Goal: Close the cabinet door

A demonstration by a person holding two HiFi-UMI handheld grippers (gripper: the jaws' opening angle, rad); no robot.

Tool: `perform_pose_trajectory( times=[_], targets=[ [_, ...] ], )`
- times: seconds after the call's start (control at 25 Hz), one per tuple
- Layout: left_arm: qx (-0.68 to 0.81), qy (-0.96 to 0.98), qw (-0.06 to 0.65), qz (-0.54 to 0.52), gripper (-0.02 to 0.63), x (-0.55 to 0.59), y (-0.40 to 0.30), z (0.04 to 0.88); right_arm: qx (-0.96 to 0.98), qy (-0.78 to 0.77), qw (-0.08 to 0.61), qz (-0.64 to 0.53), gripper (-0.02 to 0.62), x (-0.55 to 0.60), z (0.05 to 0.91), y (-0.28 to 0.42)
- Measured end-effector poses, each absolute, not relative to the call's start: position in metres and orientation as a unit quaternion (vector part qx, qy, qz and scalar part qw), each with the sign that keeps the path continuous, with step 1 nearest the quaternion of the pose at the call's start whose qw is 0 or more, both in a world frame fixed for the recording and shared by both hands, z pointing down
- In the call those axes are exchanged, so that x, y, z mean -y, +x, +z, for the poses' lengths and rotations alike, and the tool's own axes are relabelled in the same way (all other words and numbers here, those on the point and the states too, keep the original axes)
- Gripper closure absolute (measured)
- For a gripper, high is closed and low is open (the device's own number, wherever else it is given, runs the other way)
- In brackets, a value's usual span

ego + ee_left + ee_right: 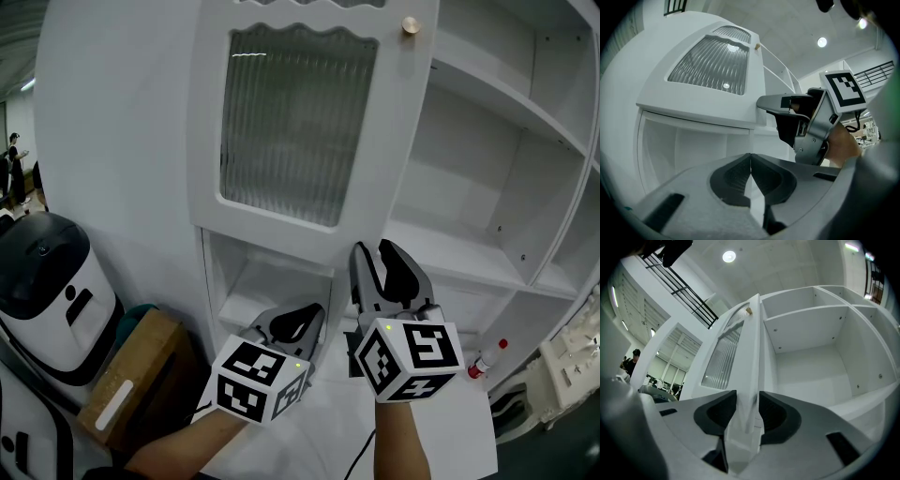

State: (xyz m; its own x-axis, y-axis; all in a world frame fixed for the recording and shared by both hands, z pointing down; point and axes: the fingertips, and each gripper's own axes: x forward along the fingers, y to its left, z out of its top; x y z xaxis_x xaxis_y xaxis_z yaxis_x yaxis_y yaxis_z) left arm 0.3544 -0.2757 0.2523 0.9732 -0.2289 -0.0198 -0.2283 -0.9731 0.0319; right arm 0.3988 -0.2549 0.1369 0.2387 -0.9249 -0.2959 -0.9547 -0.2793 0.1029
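One glass-paned cabinet door (pixel 300 131), open

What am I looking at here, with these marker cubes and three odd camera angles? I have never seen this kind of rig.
No robot here: a person holds a two-jaw gripper in each hand, and the marker cubes are part of the grippers. The head view comes from a camera on the person's head, looking down. The other two views come from cameras riding on each gripper.

In front stands a white cabinet with its glass-panelled door open. The right gripper has the door's edge between its jaws, which are opening. The left gripper is shut and holds nothing. On the floor are a cardboard box and a red-capped bottle.
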Motion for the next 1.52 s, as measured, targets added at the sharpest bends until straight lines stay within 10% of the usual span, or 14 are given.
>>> perform_pose_trajectory(
  times=[1.52],
  targets=[
    [0.147,0.989,0.019,0.007,0.594,0.286,0.345,0.254,-0.596,-0.791,0.012,0.139,0.453,0.271,0.145,0.416]
  ],
)
